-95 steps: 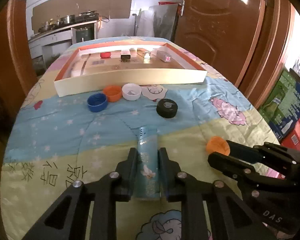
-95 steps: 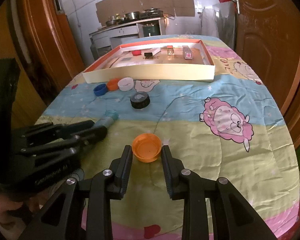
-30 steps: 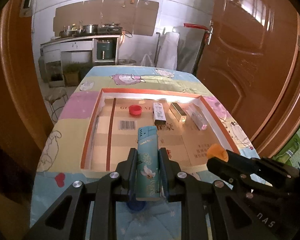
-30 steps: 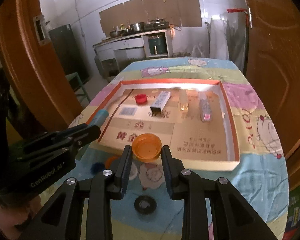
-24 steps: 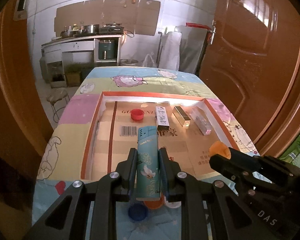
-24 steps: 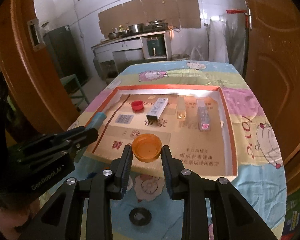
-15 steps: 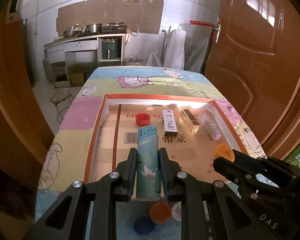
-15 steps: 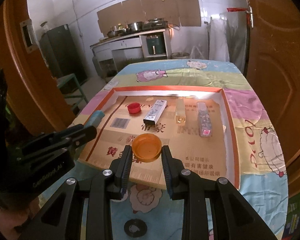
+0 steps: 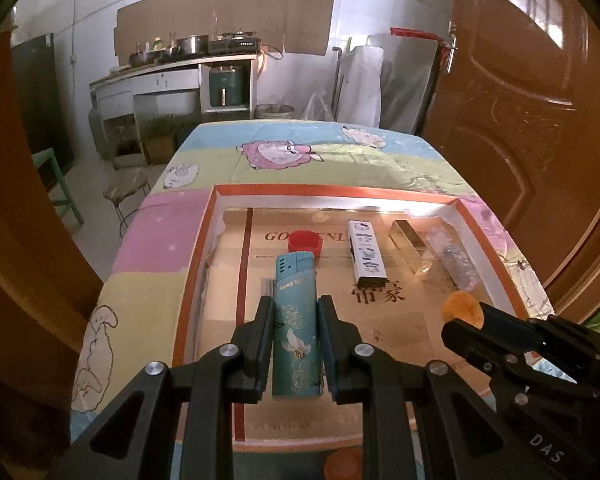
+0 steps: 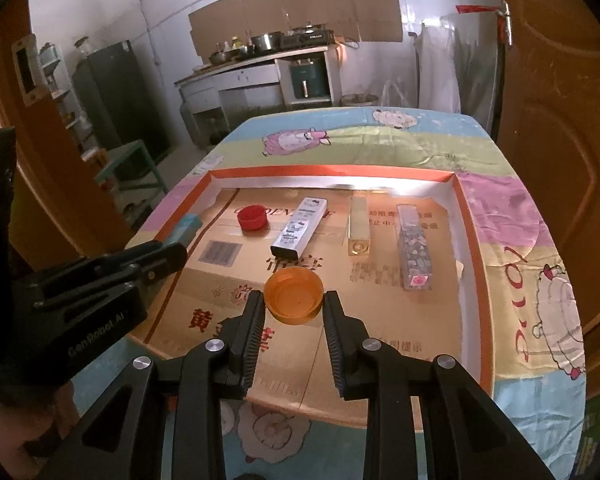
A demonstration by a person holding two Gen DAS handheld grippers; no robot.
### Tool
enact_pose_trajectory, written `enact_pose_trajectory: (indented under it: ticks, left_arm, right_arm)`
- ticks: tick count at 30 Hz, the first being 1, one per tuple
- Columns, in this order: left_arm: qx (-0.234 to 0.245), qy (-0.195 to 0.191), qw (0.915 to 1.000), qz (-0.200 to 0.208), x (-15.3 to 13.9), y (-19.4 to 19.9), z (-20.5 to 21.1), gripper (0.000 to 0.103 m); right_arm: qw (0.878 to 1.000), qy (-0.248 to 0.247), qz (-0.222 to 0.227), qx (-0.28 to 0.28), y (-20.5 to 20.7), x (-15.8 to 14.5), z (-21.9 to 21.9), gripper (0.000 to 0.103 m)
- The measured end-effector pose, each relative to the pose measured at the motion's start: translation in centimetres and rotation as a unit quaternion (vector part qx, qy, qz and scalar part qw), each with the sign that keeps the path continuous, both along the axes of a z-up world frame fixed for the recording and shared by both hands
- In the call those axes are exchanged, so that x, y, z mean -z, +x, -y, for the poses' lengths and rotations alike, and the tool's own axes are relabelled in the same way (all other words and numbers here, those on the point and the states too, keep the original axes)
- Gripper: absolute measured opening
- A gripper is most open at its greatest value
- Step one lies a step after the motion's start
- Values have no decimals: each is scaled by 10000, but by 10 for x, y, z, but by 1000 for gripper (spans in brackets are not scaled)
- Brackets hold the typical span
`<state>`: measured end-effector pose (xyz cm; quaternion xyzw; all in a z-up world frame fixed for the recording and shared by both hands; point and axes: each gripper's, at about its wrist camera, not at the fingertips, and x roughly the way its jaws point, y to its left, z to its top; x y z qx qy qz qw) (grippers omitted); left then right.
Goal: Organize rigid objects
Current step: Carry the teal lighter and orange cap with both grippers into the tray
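Observation:
My left gripper [image 9: 294, 312] is shut on a teal lighter [image 9: 296, 320] and holds it above the near left part of the shallow cardboard tray [image 9: 196, 256]. My right gripper [image 10: 294, 300] is shut on an orange bottle cap [image 10: 294, 294], held open side up over the tray's [image 10: 470, 240] near middle. In the tray lie a red cap [image 10: 252, 217], a white lighter [image 10: 300, 232], a gold lighter [image 10: 358, 226] and a clear patterned lighter [image 10: 414, 252]. The right gripper with its cap shows in the left wrist view [image 9: 460, 314], the left one in the right wrist view [image 10: 172, 248].
The tray sits on a table under a cartoon sheep cloth [image 9: 284, 152]. Another orange cap [image 9: 344, 462] lies on the cloth before the tray's near wall. Brown doors [image 9: 540, 120] flank the table. A kitchen counter [image 9: 172, 76] and a stool [image 9: 126, 190] stand beyond.
Both grippers have moved forward over the table with their objects and now hang above the tray; the loose caps on the cloth have slid below the views.

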<state>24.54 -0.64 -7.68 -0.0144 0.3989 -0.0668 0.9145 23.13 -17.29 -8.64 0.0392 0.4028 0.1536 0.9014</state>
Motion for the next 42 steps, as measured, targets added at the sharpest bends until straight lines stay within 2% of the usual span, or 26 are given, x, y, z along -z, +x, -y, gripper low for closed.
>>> enact_pose_trajectory:
  ticks: [25,42]
  left_arm:
    - [18,150,9991,-408,31,30,7,22]
    - [36,138,9988,-475,38,33,7,22]
  right_arm:
    - [9995,-77,-305,-7,36,27,-1,30]
    - [9988,-188,-451,-8,45,40,-4,30]
